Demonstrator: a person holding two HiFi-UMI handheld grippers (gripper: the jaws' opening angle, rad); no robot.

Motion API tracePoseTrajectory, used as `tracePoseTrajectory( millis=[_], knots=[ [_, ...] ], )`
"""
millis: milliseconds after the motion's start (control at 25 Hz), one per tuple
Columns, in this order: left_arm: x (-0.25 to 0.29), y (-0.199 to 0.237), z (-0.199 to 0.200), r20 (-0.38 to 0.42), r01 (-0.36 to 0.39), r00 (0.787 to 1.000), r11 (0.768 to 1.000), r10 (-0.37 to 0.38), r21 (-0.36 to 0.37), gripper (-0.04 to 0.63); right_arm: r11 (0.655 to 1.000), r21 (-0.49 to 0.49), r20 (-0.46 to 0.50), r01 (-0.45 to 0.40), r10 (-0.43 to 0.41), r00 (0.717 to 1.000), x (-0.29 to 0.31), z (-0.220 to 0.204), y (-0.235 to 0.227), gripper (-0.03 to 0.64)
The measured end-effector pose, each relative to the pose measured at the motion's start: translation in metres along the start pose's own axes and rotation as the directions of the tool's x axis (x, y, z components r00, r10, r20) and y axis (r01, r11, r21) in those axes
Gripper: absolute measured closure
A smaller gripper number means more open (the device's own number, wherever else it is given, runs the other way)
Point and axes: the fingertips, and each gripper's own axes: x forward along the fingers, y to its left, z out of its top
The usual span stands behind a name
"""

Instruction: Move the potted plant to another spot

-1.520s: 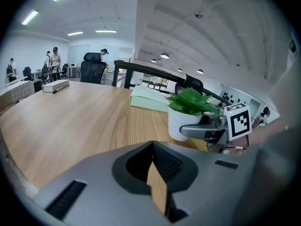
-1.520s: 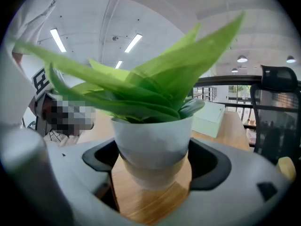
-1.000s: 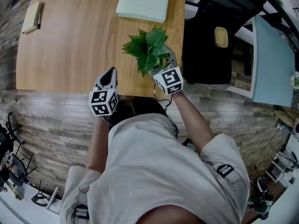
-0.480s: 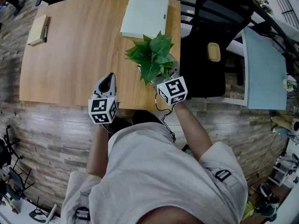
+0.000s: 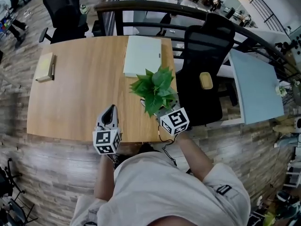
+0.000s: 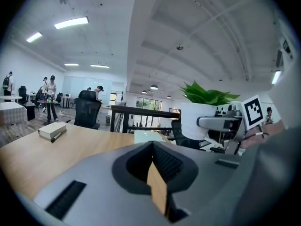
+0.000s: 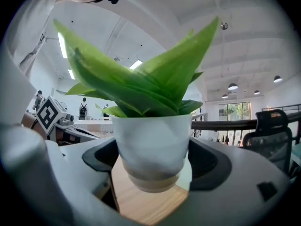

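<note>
Having risen off the pale wooden counter (image 5: 80,88), the green-leaved plant in its white pot (image 7: 151,135) hangs clamped in the right gripper (image 7: 153,161), ready to travel; left gripper (image 6: 151,171) closed, empty.

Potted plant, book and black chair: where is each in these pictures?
potted plant (image 7: 153,142): right gripper view, front of its white pot.
book (image 5: 43,67): head view, its cover.
black chair (image 5: 197,102): head view, its seat.

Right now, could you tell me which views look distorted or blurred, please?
Head view: sharp, but the wide lens bows the table. Left gripper view: fisheye with dark corners, ceiling lights glaring. Right gripper view: the potted plant fills the frame, its pot slightly soft.
</note>
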Motion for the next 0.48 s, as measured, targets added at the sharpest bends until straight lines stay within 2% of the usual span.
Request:
tracePoseTrajectory(
  millis=[280, 480],
  knots=[
    [-0.028, 0.027, 0.010, 0.040, -0.002, 0.999, 1.000, 0.003, -0.018, 0.583, 0.999, -0.037, 0.019, 0.008, -0.007, 1.000, 0.010, 0.017, 0.034, 0.155],
    [-0.072, 0.067, -0.002, 0.033, -0.017, 0.999, 1.000, 0.018, -0.025, 0.583, 1.000, -0.020, 0.025, 0.001, -0.001, 1.000, 0.024, 0.023, 0.086, 0.155]
  ],
)
